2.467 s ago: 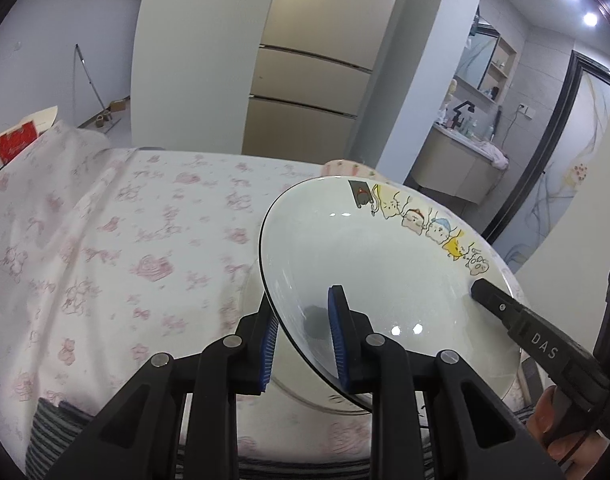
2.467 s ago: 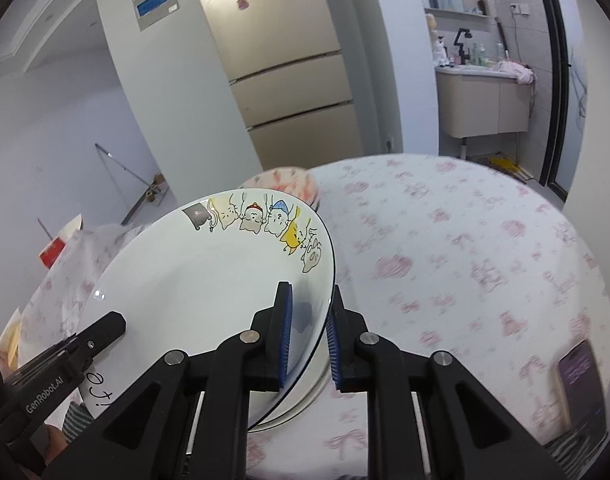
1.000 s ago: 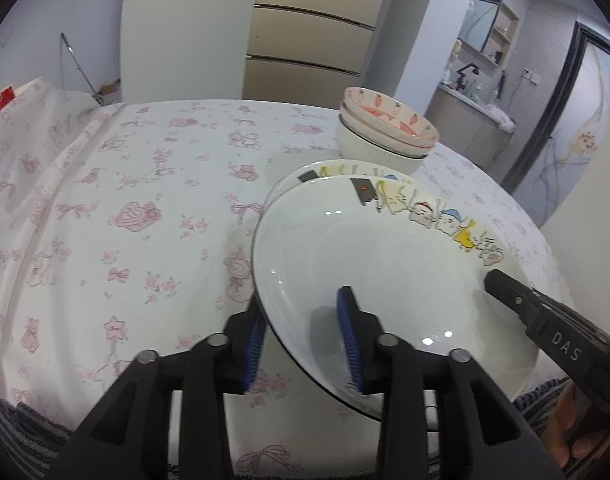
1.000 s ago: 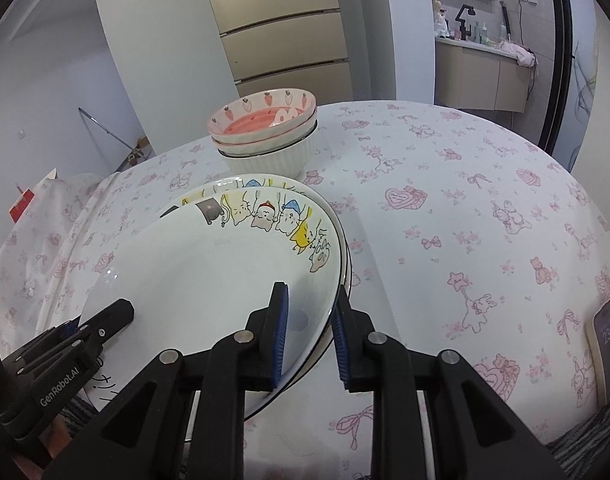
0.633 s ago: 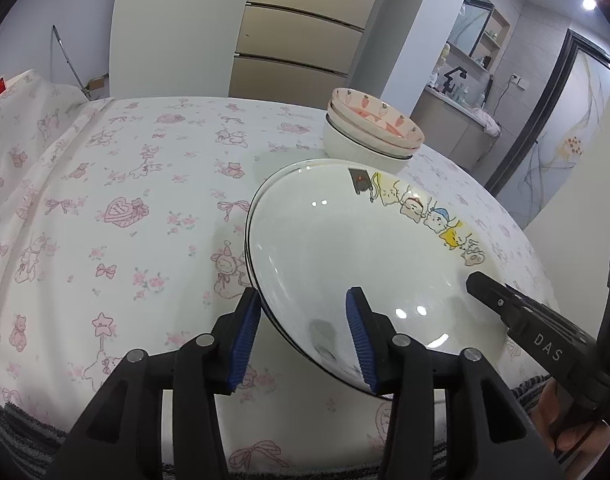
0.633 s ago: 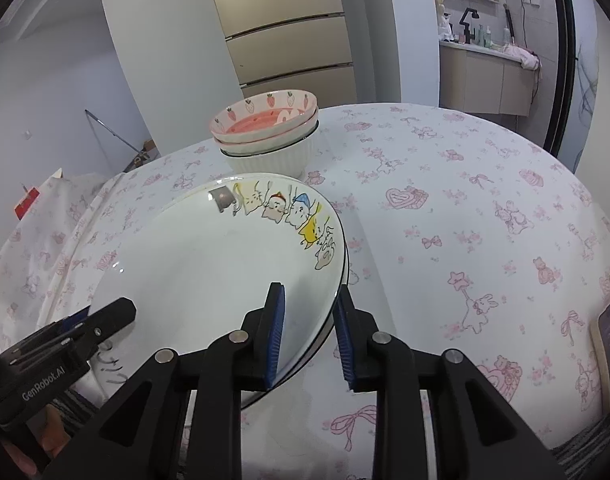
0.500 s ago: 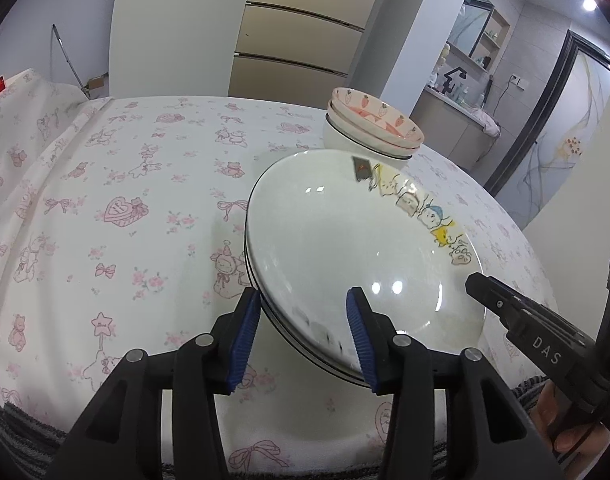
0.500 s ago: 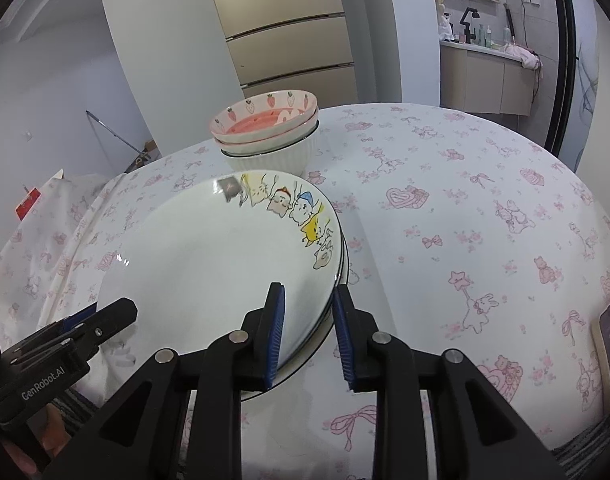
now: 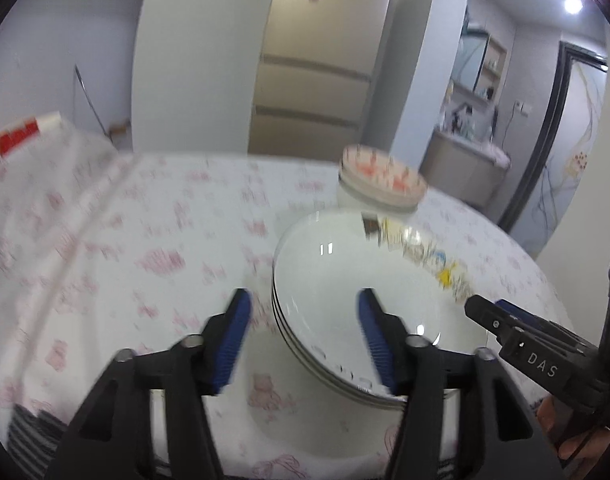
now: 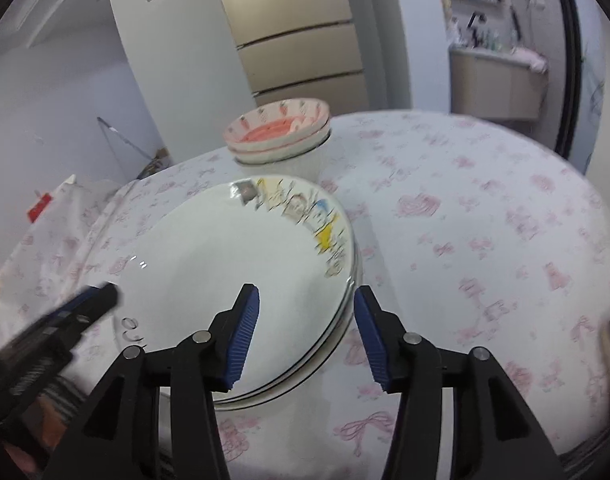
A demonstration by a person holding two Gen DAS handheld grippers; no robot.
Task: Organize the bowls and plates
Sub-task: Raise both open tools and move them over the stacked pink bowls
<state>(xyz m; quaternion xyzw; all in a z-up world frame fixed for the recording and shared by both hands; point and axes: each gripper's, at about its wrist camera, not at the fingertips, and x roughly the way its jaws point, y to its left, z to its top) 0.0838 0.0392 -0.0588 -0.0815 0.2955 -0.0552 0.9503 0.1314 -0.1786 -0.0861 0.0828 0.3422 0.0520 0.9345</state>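
Left gripper point(image 9: 303, 338) and right gripper point(image 10: 305, 336) gape wide, holding nothing.

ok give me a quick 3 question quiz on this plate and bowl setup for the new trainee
1. True or false: the right gripper is clamped on the cartoon plate.
2. Multiple choice: where does the cartoon plate lie? A) alone on the tablecloth B) on top of a plate stack C) inside the strawberry bowls
3. Fill in: the strawberry bowls stand ____ the plate stack, on the side away from the grippers.

Key:
1. False. Its jaws are spread wide, one over the plate and one outside the rim, and the left gripper is open likewise.
2. B
3. beyond (behind)
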